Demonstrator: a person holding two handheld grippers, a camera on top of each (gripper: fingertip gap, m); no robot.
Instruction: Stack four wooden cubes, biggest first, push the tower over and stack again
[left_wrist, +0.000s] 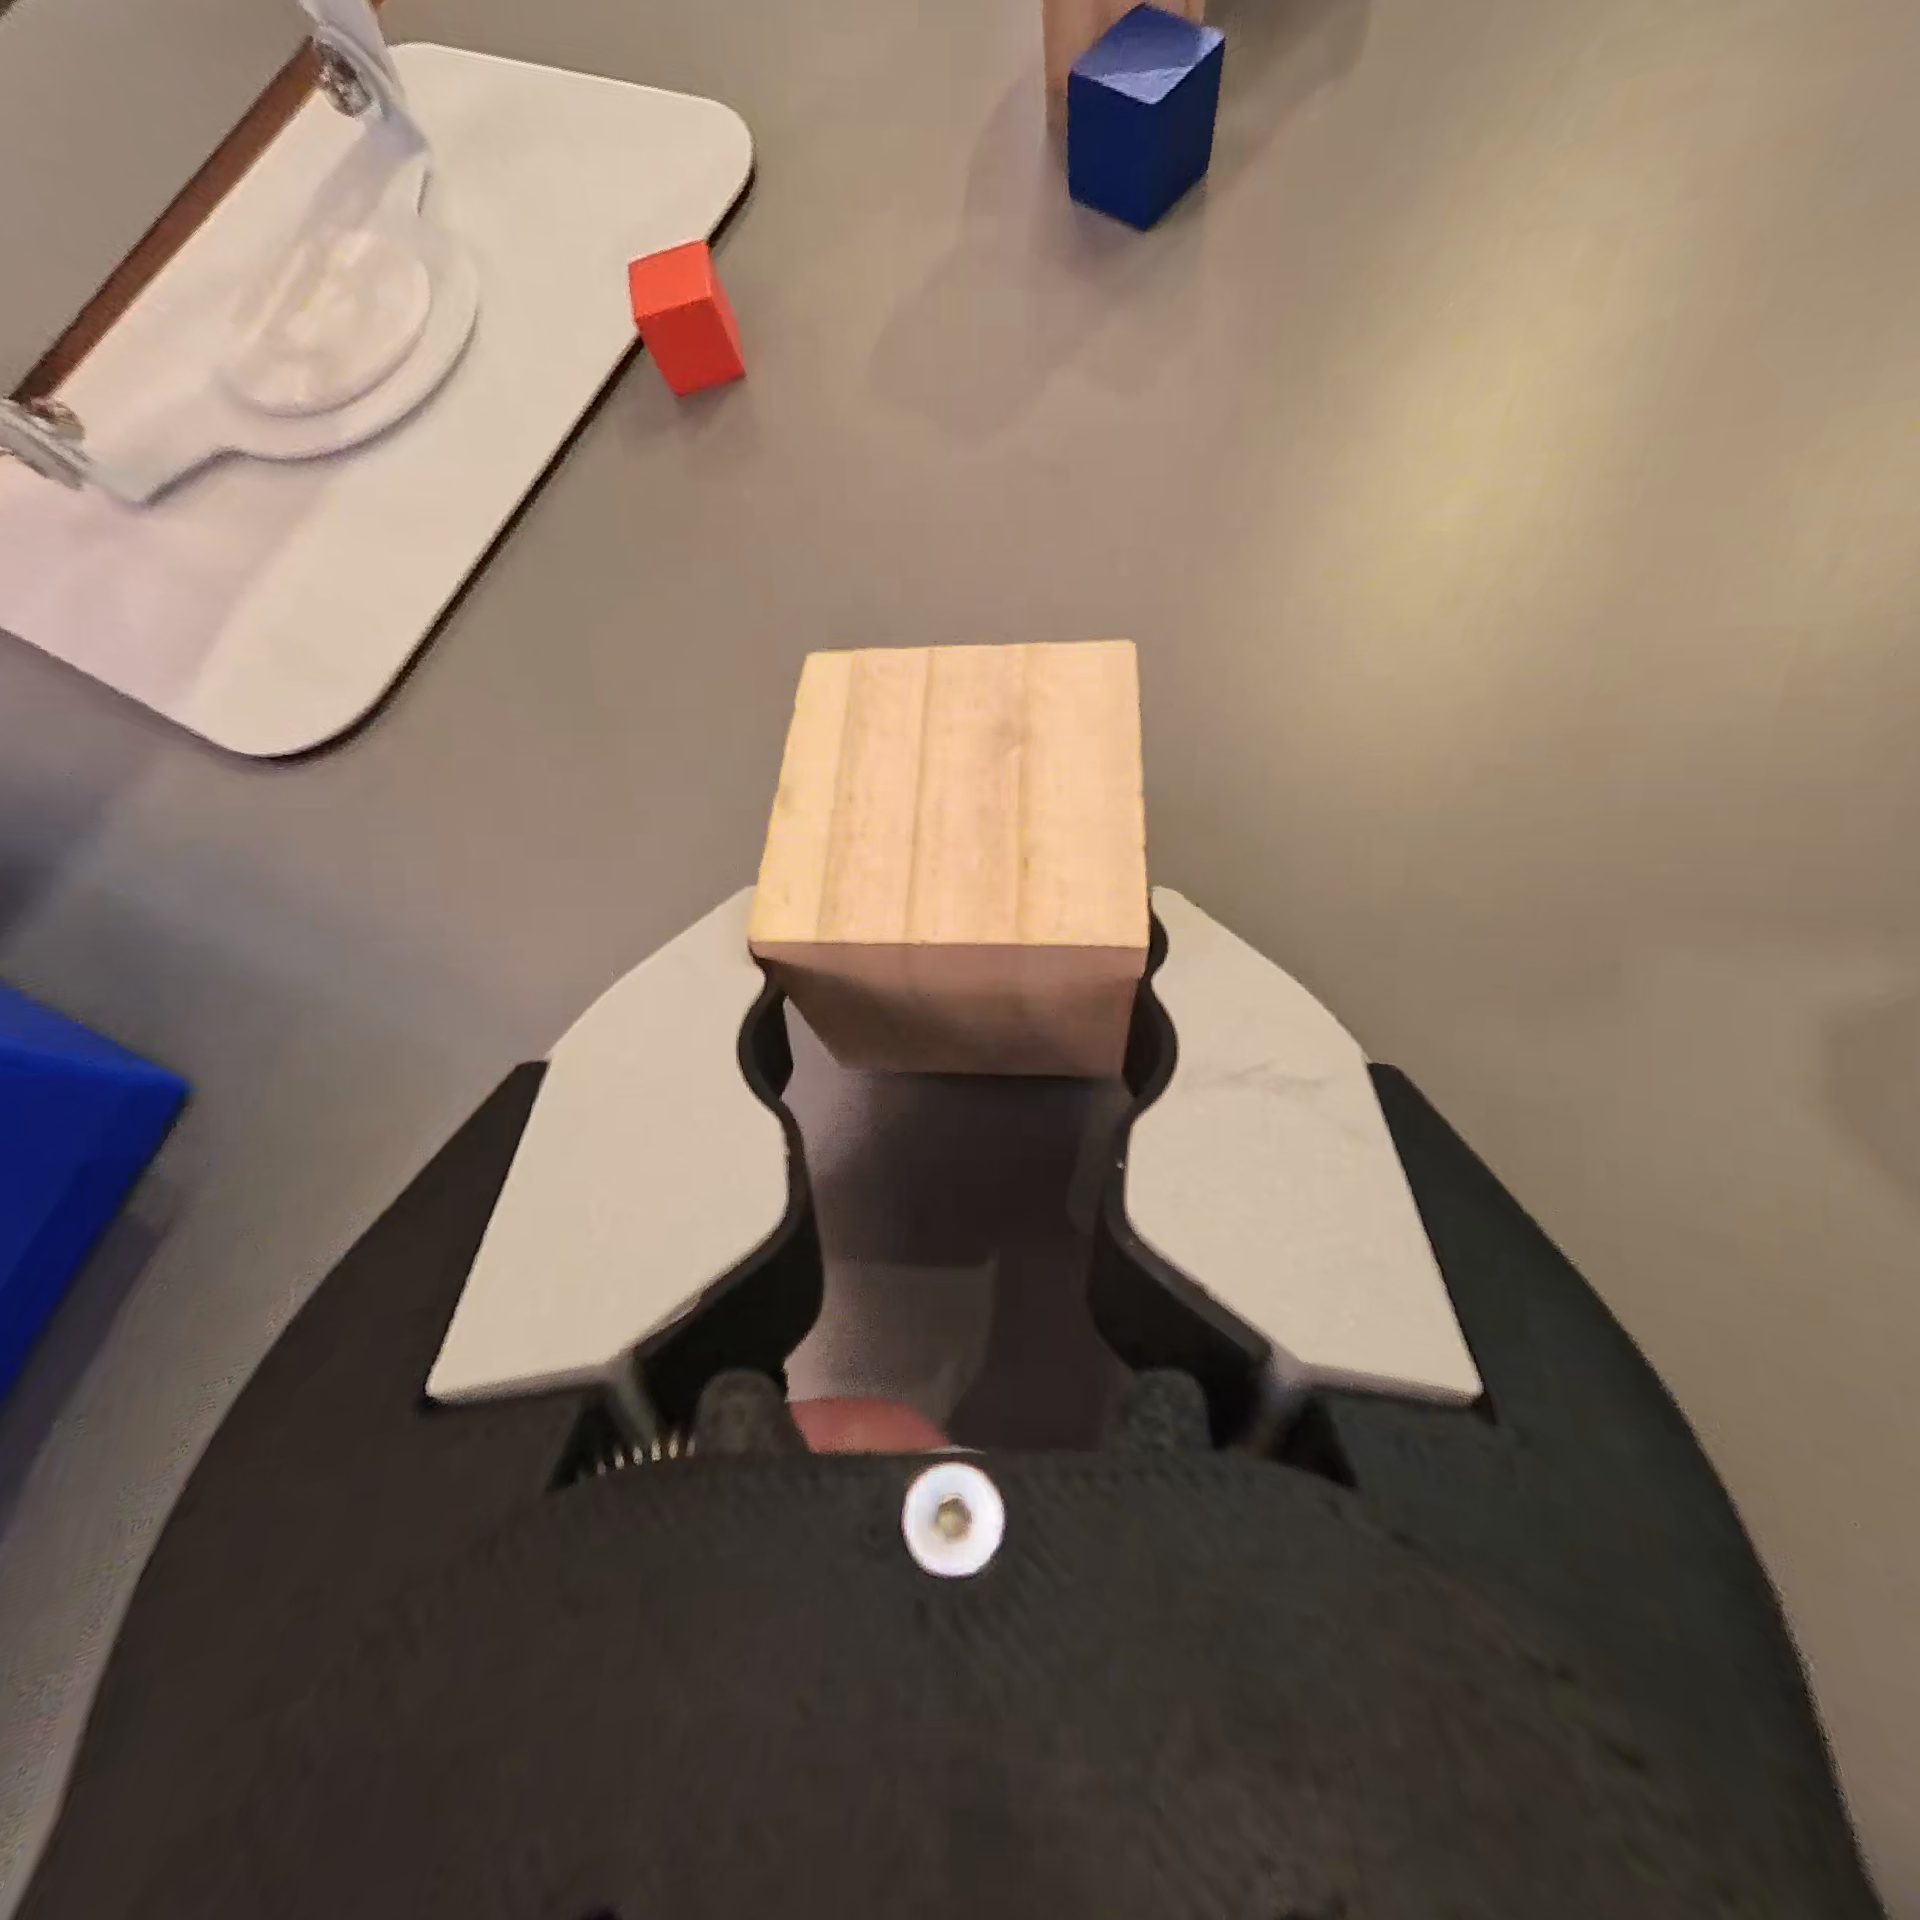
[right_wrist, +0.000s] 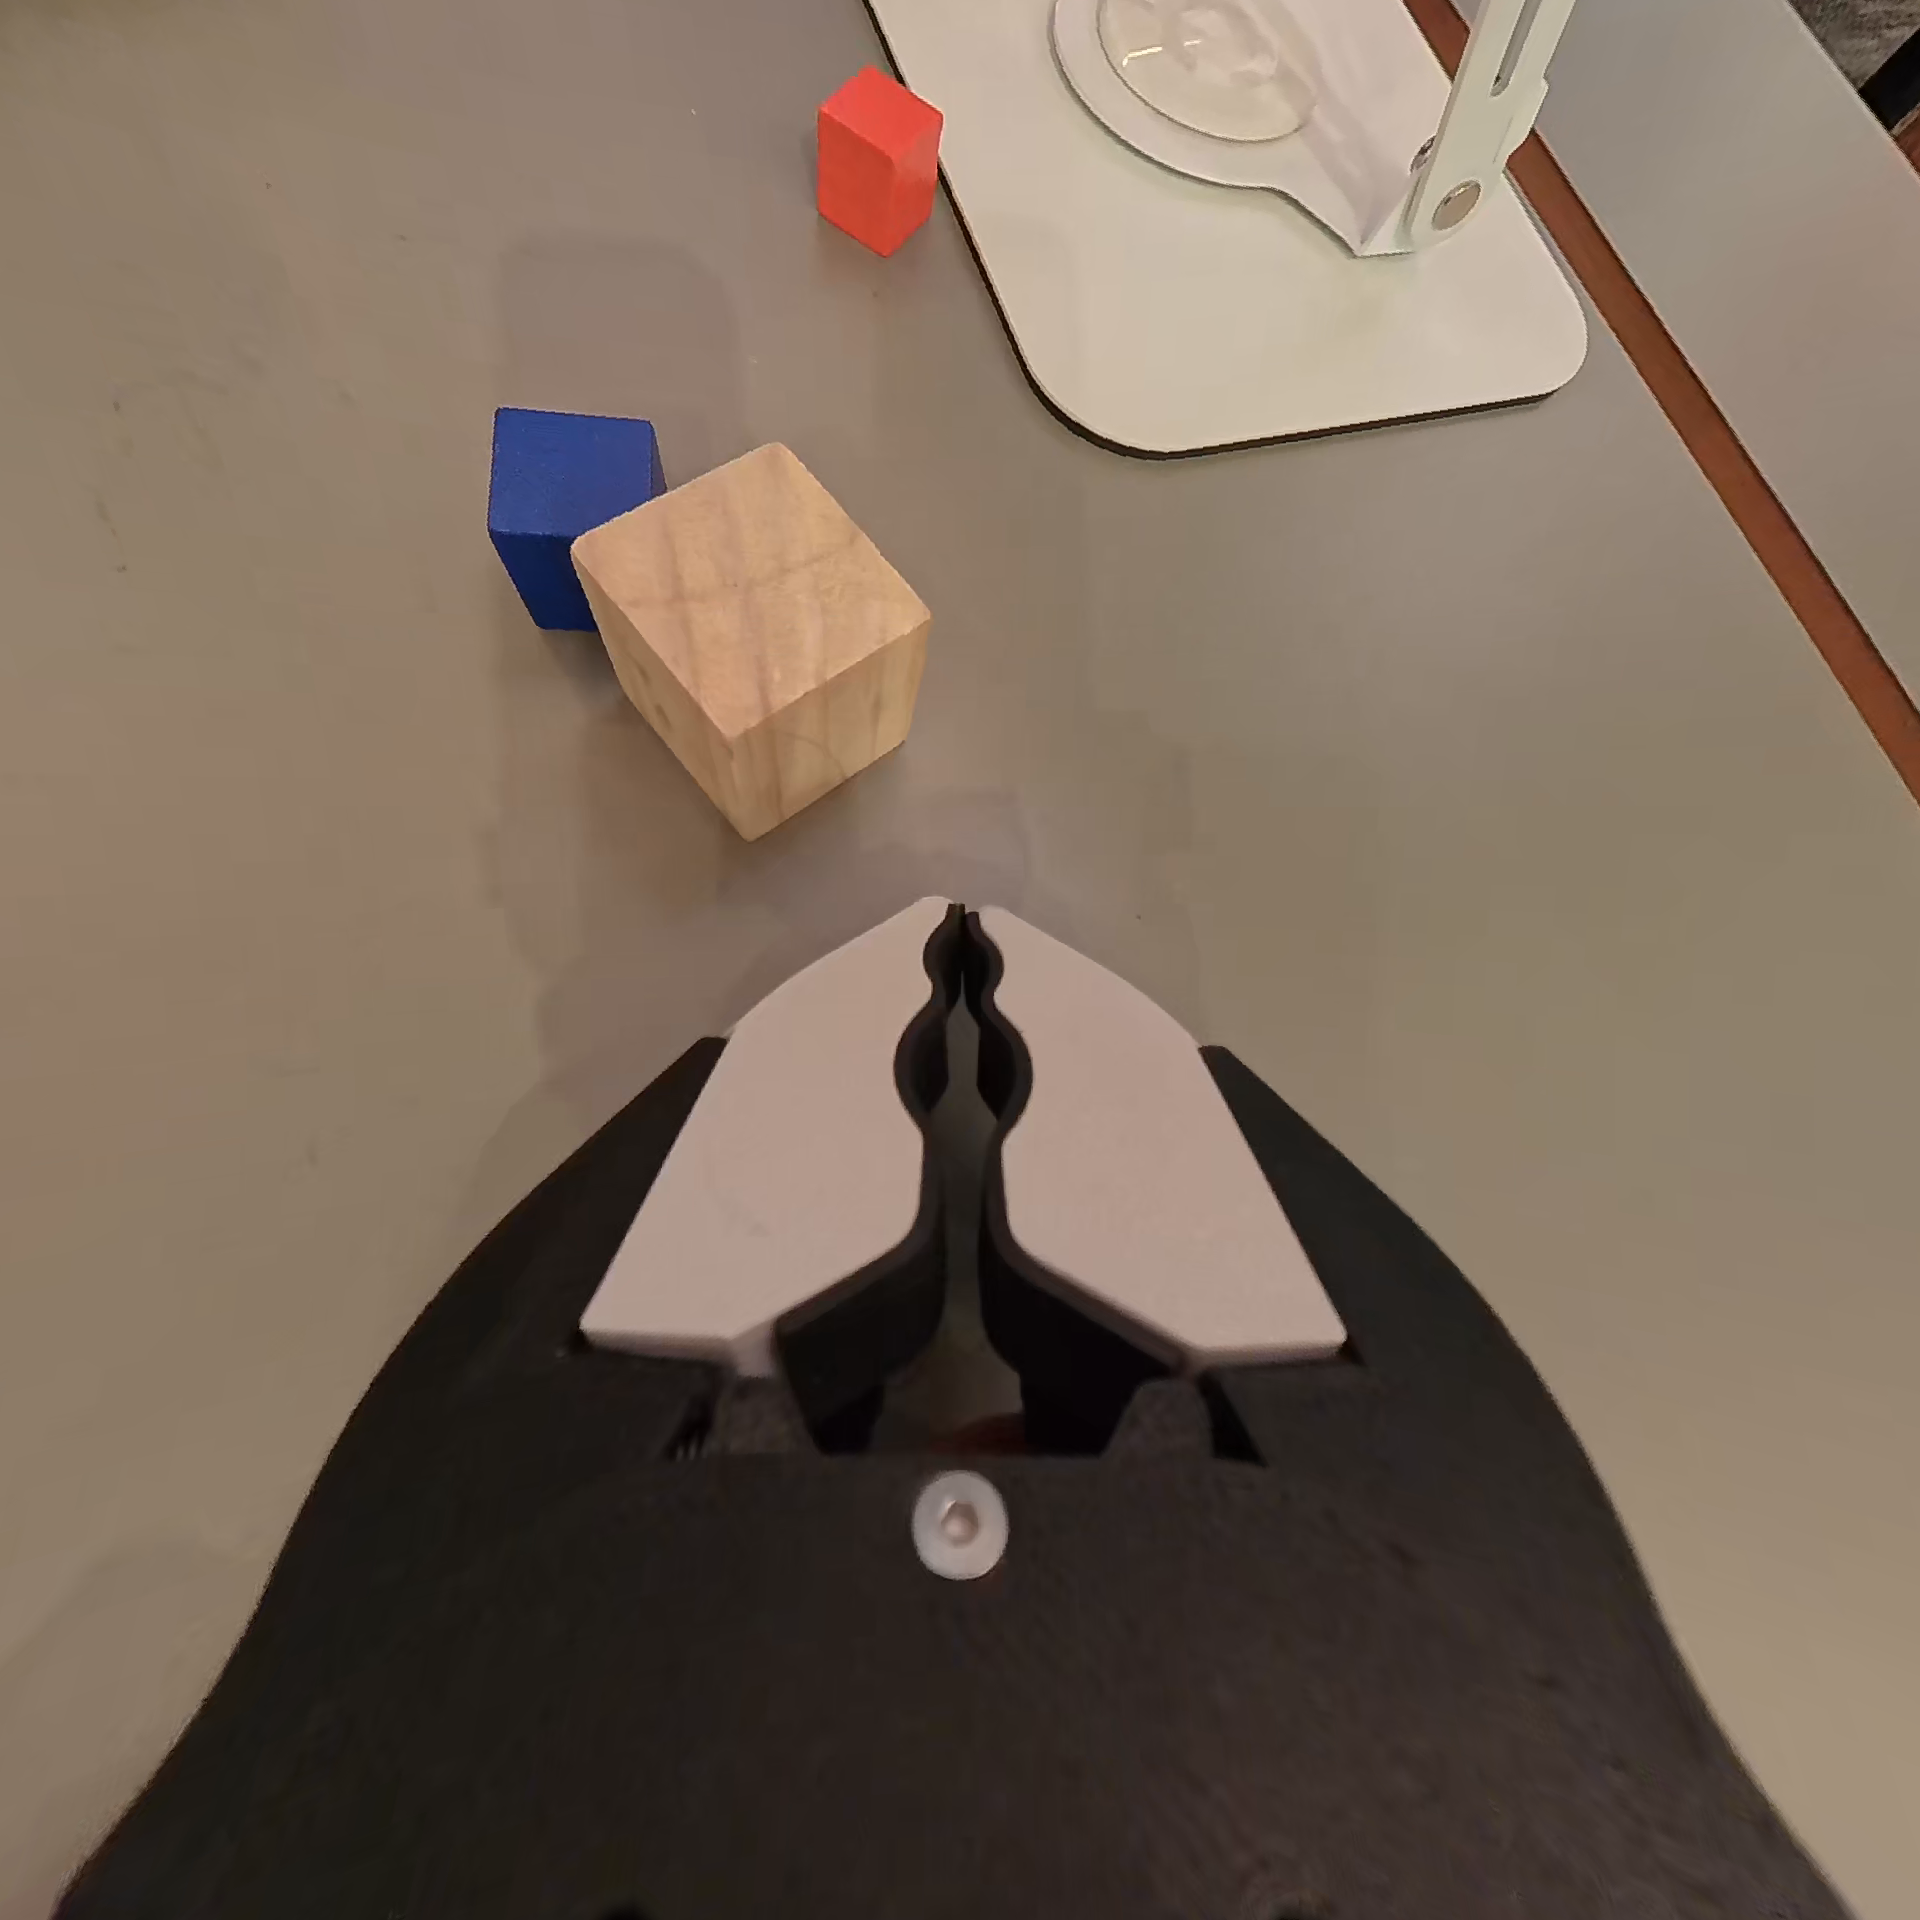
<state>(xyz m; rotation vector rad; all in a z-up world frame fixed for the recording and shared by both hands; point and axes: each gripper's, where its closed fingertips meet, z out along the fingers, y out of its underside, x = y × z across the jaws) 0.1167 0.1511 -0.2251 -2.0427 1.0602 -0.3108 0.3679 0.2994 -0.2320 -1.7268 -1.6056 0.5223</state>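
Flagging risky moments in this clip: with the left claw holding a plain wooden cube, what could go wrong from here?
1. The left claw pinches the plain wooden cube only at its near end, so it may pivot or slip.
2. A large blue block sits close at the left edge; a swing that way could knock it.
3. The right claw, shut and empty, points toward another plain cube touching a small blue cube; a nudge could shift both.

A bare, grained wooden cube (right_wrist: 750, 634) sits by a matt blue-painted cube (right_wrist: 551, 499), a matt red cube (right_wrist: 876, 156) at twelve o'clock, all on the smooth grey table (right_wrist: 1351, 831).
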